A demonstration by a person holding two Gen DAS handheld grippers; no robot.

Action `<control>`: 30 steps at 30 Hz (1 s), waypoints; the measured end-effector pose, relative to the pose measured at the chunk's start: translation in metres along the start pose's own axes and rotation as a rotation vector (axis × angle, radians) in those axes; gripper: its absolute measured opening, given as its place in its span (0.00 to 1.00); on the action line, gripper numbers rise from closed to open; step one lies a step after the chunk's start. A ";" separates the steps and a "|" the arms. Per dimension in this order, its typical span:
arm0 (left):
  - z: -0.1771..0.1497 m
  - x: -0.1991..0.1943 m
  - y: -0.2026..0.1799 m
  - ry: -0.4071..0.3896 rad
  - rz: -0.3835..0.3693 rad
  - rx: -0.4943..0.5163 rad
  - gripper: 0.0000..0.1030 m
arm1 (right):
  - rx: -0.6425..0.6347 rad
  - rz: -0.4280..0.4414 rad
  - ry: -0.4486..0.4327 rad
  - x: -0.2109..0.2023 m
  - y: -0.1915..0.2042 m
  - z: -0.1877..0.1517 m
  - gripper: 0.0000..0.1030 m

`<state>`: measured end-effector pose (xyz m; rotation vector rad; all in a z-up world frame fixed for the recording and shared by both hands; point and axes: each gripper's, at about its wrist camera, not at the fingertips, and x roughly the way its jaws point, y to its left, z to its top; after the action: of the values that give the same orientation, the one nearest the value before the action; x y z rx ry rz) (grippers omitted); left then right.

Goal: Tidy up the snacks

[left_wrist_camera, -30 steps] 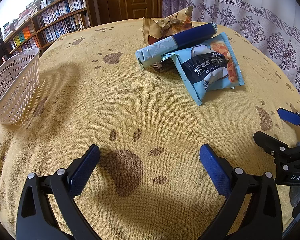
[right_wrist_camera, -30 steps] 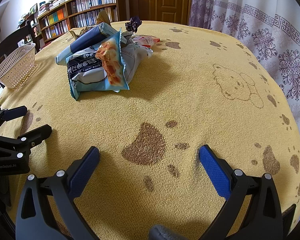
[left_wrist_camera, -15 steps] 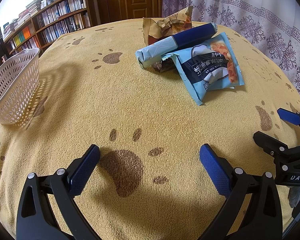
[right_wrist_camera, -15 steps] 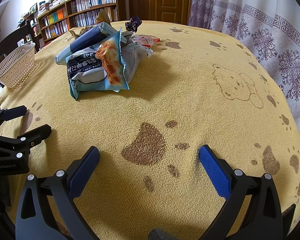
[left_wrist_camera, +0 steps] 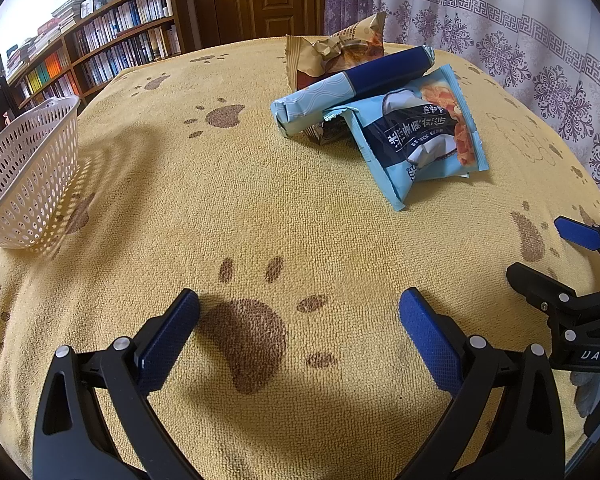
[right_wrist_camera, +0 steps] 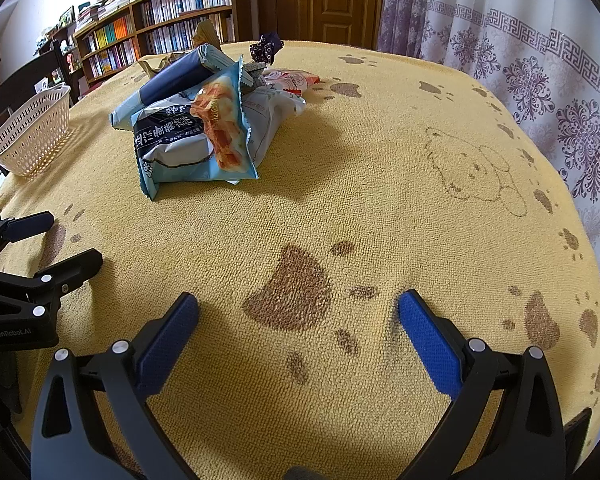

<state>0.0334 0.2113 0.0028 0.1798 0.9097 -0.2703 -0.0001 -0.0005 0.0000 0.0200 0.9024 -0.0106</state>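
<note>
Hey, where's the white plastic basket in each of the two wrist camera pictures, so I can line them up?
Left wrist view: the white basket sits at the far left edge, left of the snack pile.
Right wrist view: the white basket is at the upper left, smaller, in front of the bookshelf.
Shared landmark: the light blue snack bag at the front of the pile.
</note>
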 end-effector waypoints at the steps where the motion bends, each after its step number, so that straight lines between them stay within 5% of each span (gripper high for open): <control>1: 0.000 0.000 0.000 0.000 0.000 0.000 0.98 | 0.000 0.000 0.000 0.000 0.000 0.000 0.95; 30: 0.000 0.003 0.000 0.004 0.000 0.005 0.98 | -0.011 0.005 0.012 0.001 0.000 0.001 0.95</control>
<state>0.0353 0.2108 0.0007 0.1857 0.9132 -0.2722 0.0013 -0.0009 -0.0005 0.0118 0.9141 -0.0009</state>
